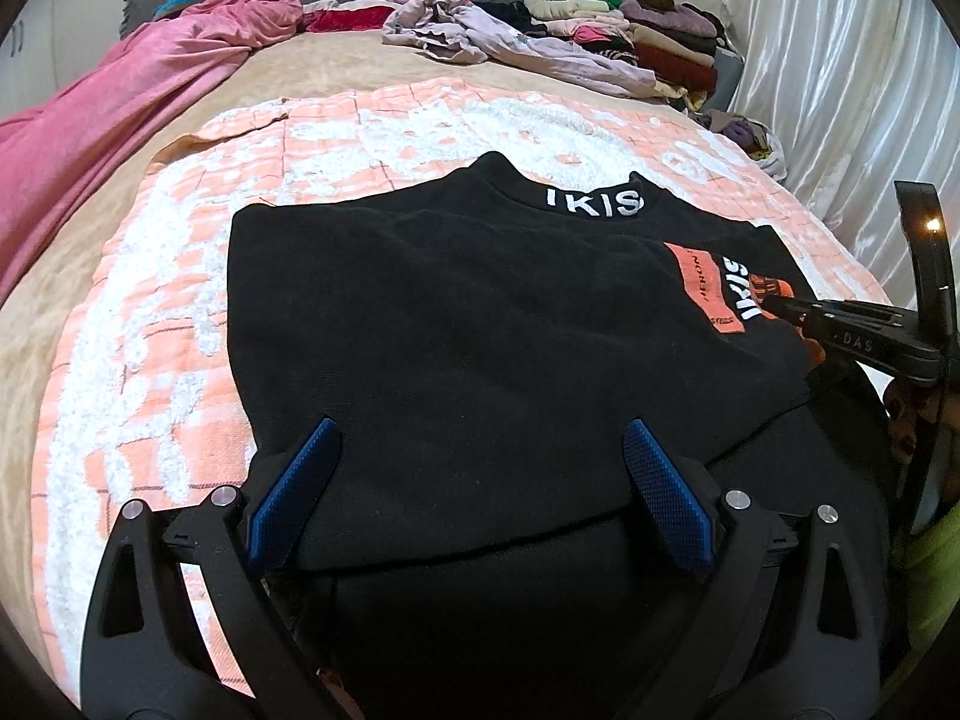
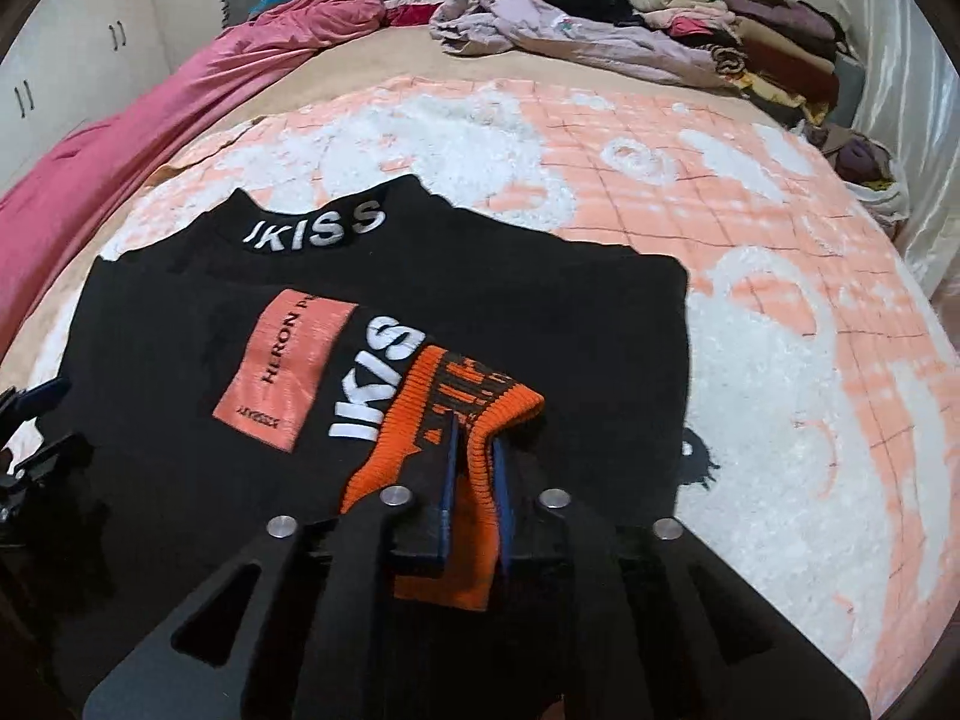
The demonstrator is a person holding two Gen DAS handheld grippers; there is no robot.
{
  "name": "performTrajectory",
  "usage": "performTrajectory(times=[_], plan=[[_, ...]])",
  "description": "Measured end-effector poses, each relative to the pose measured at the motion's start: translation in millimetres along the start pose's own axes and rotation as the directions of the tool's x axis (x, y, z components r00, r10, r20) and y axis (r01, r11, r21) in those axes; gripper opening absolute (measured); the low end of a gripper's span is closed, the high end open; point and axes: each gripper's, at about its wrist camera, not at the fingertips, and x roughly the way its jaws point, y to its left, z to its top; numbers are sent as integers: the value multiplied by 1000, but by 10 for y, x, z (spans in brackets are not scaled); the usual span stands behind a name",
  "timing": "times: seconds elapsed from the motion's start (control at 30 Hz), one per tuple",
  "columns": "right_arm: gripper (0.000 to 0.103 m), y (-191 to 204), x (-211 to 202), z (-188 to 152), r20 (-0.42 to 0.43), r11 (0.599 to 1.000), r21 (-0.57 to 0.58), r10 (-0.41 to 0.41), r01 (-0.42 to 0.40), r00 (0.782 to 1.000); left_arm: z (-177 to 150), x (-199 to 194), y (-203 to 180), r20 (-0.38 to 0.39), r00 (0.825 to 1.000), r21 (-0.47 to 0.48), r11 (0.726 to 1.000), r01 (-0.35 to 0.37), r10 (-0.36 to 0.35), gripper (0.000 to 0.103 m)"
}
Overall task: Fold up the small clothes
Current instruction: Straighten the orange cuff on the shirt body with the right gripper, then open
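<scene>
Clothes pile [image 2: 744, 30] lies well behind black sweater [image 1: 480, 324]; right gripper [image 2: 474, 480] pinches its orange cuff [image 2: 456, 414], left gripper [image 1: 480, 468] spread wide

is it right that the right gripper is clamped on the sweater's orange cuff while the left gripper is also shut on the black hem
Not quite. The right gripper is clamped on the orange cuff of the black sweater, as the right wrist view shows. But the left gripper is open: in the left wrist view its blue pads stand wide apart over the black fabric, gripping nothing.
</scene>
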Motion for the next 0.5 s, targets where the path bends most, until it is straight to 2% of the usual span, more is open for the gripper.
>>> performTrajectory(times=[0.13,0.2,0.27,0.37,0.5], plan=[[23,-81,-53,-7,3,999,28,-34,34,999,2,-5,0,1,1000,-1,1000,-2,2,89],[25,-124,-160,-19,24,998,54,-14,13,1000,1,-47,-4,13,1000,-13,1000,-18,18,89],[25,-126,-298,-42,55,997,69,26,-29,998,4,-160,-6,45,999,-31,999,-26,27,89],[25,21,-480,-82,101,992,40,116,-120,988,21,-284,-43,81,997,-40,999,9,-6,88],[26,412,-459,-115,68,984,-50,177,-174,982,37,-236,-147,73,996,0,999,-43,43,79]])
